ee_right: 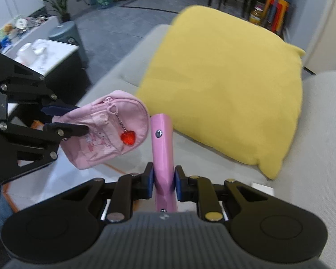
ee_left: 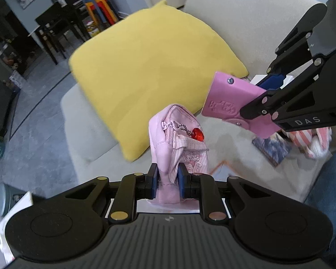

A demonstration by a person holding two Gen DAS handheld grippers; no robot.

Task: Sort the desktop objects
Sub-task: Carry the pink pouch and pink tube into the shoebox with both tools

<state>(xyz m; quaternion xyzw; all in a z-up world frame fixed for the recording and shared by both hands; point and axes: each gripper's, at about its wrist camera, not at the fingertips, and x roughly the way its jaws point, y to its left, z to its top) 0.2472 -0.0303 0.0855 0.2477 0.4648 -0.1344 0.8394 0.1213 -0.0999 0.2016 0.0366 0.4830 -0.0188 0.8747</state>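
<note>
My left gripper point(ee_left: 167, 180) is shut on a small pink pouch point(ee_left: 177, 143) shaped like a backpack, with a red heart charm point(ee_left: 198, 133) on its zipper. It holds the pouch upright in the air above the sofa. The pouch also shows in the right wrist view point(ee_right: 105, 132), with the left gripper point(ee_right: 65, 120) at the left. My right gripper point(ee_right: 164, 182) is shut on a flat pink wallet point(ee_right: 162, 152) with snap buttons, held edge-on. In the left wrist view the wallet point(ee_left: 230, 103) hangs to the right of the pouch in the right gripper point(ee_left: 261, 94).
A large yellow cushion point(ee_left: 154, 78) leans on the beige sofa point(ee_left: 246, 22) behind both objects. A blue patterned packet point(ee_left: 272, 149) and a pink striped cloth item point(ee_left: 311, 141) lie on the seat at right. A white-topped side table point(ee_right: 49, 53) stands left of the sofa.
</note>
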